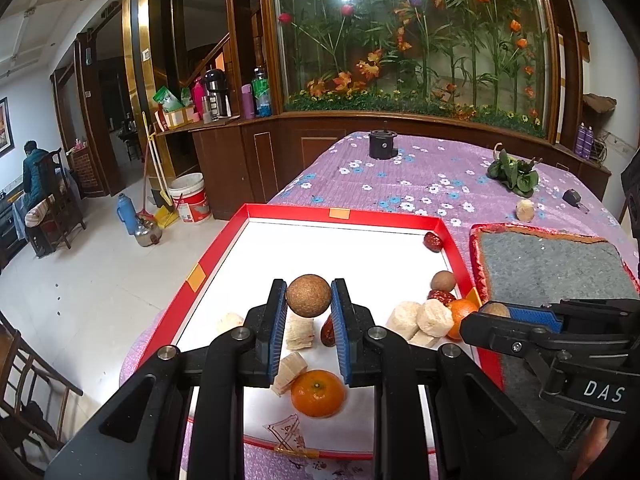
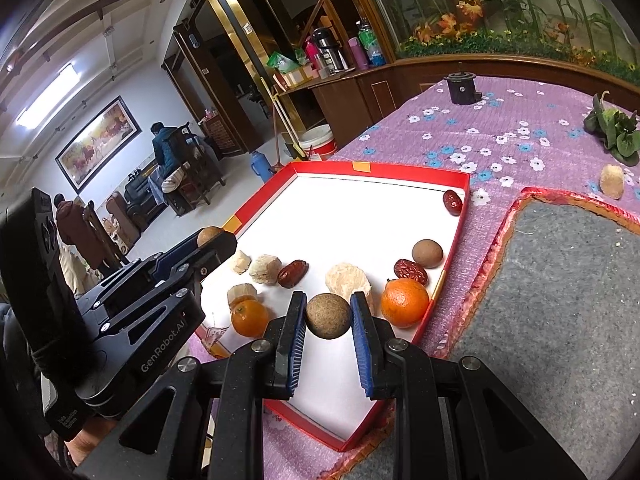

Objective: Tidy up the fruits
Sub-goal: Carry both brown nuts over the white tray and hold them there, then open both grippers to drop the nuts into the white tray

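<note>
Both grippers pinch a round brown fruit each: left gripper [image 1: 309, 300] has its brown ball [image 1: 309, 295] between blue pads, lifted above the red tray [image 1: 344, 213], prob. to sort w/ like fruit. Right gripper [image 2: 328, 320] grips a twin ball [image 2: 328, 316] near tray's front edge. Skin looks rough, matte, speckled tan. Oranges [image 2: 405, 302], dates, pale chunks lie scattered on the white tray floor.

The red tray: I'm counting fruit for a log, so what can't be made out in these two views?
- Left wrist view: the left hand-held gripper, holding a brown round fruit, covers part of a red date and the pale pieces behind.
- Left wrist view: the right hand-held gripper hides most of its brown fruit.
- Right wrist view: the red tray has its near white floor hidden by the fingers.
</note>
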A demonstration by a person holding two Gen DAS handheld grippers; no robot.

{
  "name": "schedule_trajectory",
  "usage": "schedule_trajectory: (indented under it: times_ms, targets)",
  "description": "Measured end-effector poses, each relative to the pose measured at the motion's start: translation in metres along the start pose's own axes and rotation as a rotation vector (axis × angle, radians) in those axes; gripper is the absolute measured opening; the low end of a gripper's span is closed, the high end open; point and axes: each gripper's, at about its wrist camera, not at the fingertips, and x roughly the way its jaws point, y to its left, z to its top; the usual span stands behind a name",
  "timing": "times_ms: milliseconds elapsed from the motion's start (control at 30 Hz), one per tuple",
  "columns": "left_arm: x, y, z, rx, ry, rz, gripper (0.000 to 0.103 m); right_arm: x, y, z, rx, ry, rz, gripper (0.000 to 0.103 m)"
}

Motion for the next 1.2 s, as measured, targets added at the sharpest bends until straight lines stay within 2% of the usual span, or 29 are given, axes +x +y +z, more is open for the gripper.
schedule_trajectory:
  times_ms: [367, 900, 1033, 1067, 1100, 1133, 1167, 1200]
  targets:
    - [0.024, 0.006, -0.003, -0.007, 0.042, 0.003, 0.020, 0.023, -0.007, 0.008, 0.018, 0.030, 0.006, 0.022]
    - [0.058, 0.009, -0.007, -0.007, 0.103, 0.013, 0.020, 0.052, -0.012, 0.034, 0.030, 0.028, 0.017, 0.022]
    - [0.068, 0.008, -0.007, -0.004, 0.137, 0.027, 0.020, 0.056, -0.011, 0.037, 0.016, 0.017, -0.005, 0.027]
    - [0.069, 0.007, -0.007, -0.005, 0.140, 0.026, 0.020, 0.056, -0.012, 0.037, 0.020, 0.012, -0.001, 0.035]
    - [0.069, 0.006, -0.006, -0.002, 0.146, 0.019, 0.022, 0.055, -0.013, 0.036, 0.021, 0.004, -0.002, 0.040]
    - [0.070, 0.005, -0.006, -0.003, 0.153, 0.019, 0.027, 0.053, -0.013, 0.035, 0.021, -0.007, -0.010, 0.052]
    - [0.069, 0.006, -0.005, -0.009, 0.153, 0.028, 0.045, 0.050, -0.014, 0.035, 0.020, -0.016, -0.024, 0.057]
    - [0.066, 0.006, -0.005, -0.017, 0.147, 0.039, 0.063, 0.048, -0.014, 0.035, 0.021, -0.023, -0.027, 0.057]
